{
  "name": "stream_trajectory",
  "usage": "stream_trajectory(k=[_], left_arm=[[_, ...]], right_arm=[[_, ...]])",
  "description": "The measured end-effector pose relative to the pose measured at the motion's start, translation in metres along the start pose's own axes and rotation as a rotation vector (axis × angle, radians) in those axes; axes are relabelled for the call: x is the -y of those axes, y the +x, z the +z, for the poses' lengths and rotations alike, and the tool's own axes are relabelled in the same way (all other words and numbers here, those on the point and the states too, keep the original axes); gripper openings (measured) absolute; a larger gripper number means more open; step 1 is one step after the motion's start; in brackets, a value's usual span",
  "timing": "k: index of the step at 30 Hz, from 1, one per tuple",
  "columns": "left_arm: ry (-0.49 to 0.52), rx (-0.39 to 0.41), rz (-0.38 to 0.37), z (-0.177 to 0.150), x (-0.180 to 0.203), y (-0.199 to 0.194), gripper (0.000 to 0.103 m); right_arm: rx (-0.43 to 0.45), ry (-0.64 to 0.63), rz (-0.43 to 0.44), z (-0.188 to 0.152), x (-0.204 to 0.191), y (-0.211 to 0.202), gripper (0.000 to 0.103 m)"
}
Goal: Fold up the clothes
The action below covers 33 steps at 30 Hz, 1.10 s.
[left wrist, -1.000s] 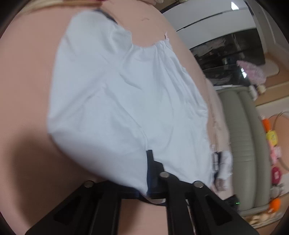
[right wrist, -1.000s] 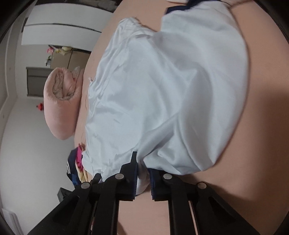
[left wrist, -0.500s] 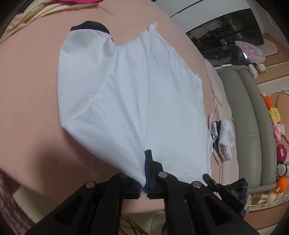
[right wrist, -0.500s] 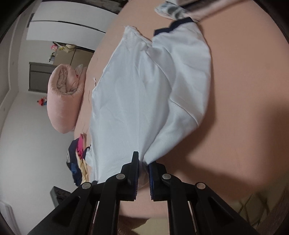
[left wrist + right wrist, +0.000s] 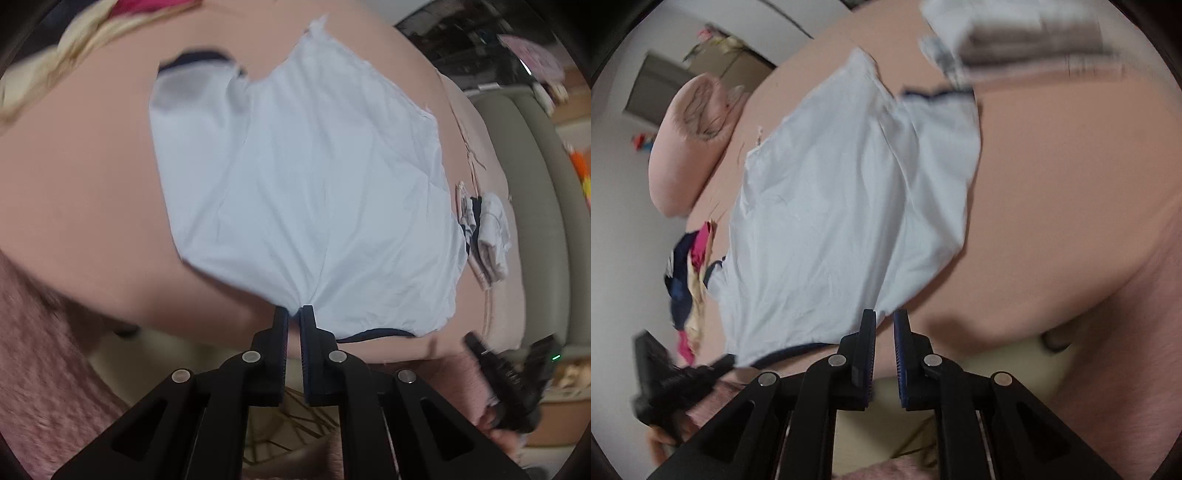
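A white T-shirt (image 5: 314,192) with navy trim lies spread on the pink bed (image 5: 74,184). Its near collar edge is raised off the sheet. My left gripper (image 5: 294,314) is shut on that edge beside the navy neckline (image 5: 373,334). In the right wrist view the same shirt (image 5: 831,221) runs away from my right gripper (image 5: 884,315), which is shut on the cloth's near corner. One navy sleeve cuff (image 5: 195,59) lies at the far end, and the other cuff (image 5: 934,94) shows in the right wrist view. A hand holds the right tool's black housing (image 5: 517,376) at the lower right.
A pile of cream, magenta and navy clothes (image 5: 689,273) lies beside the shirt. Folded clothes (image 5: 487,236) sit on the bed's other side. A rolled pink duvet (image 5: 690,147) lies at the far end. A grey-green sofa (image 5: 535,206) stands beyond the bed, and a pink rug (image 5: 44,369) lies below its near edge.
Both grippers have risen and drawn back over the bed's near edge, keeping their hold. The shirt's near edge came up and the cloth pulled straighter. The floor below has come into view.
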<state>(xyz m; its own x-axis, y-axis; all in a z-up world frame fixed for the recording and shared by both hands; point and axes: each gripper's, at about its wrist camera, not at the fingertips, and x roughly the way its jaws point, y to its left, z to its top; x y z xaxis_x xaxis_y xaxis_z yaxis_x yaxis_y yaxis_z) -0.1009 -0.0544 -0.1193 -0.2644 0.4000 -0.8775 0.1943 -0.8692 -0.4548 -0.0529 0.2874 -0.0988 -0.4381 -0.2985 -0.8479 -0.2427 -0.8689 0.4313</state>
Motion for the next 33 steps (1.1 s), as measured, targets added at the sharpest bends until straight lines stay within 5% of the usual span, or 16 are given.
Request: stream_trajectory(k=[2,5,7,10,12,13,16,21,23,25,28,30,33], left_arm=[[0.114,0.023,0.074,0.012,0.017,-0.002,0.005],[0.305,-0.047,0.102,0.026,0.058,0.001,0.005],[0.402,-0.029,0.014,0.021,0.078,-0.006,0.005],[0.486,0.060,0.024,0.026,0.089,0.009,0.006],[0.518,-0.002,0.107,0.029,0.082,0.046,0.006],[0.521,-0.101,0.191,0.027,0.073,0.069,0.006],[0.577,-0.109,0.231,-0.002,0.051,0.076,0.006],[0.547,-0.128,0.122,0.007,0.048,0.051,0.006],[0.595,-0.018,0.084,0.017,0.058,0.041,0.007],[0.607,0.051,0.093,0.031,0.063,0.047,0.012],[0.582,0.105,0.138,0.052,0.060,0.064,0.031],[0.577,0.131,0.155,0.062,0.058,0.076,0.067],[0.677,0.099,0.237,0.050,0.062,0.096,0.070]], right_arm=[[0.070,-0.123,-0.002,0.011,-0.018,-0.009,0.009],[0.064,-0.263,0.011,0.036,-0.048,0.016,0.009],[0.012,-0.290,0.032,0.049,-0.060,0.042,0.009],[-0.101,-0.290,0.051,0.050,-0.068,0.089,0.009],[-0.198,-0.282,-0.006,0.038,-0.063,0.120,0.009],[-0.197,-0.272,-0.003,0.030,-0.057,0.123,0.009],[-0.200,-0.287,0.008,0.012,-0.045,0.107,0.009],[-0.268,-0.313,0.000,-0.011,-0.035,0.079,0.009],[-0.210,-0.383,-0.027,-0.005,-0.051,0.068,0.009],[-0.115,-0.445,-0.015,0.007,-0.072,0.062,0.013],[-0.016,-0.472,-0.034,0.029,-0.092,0.070,0.052],[0.036,-0.471,-0.049,0.045,-0.099,0.080,0.060],[0.020,-0.495,-0.152,0.056,-0.093,0.109,0.072]])
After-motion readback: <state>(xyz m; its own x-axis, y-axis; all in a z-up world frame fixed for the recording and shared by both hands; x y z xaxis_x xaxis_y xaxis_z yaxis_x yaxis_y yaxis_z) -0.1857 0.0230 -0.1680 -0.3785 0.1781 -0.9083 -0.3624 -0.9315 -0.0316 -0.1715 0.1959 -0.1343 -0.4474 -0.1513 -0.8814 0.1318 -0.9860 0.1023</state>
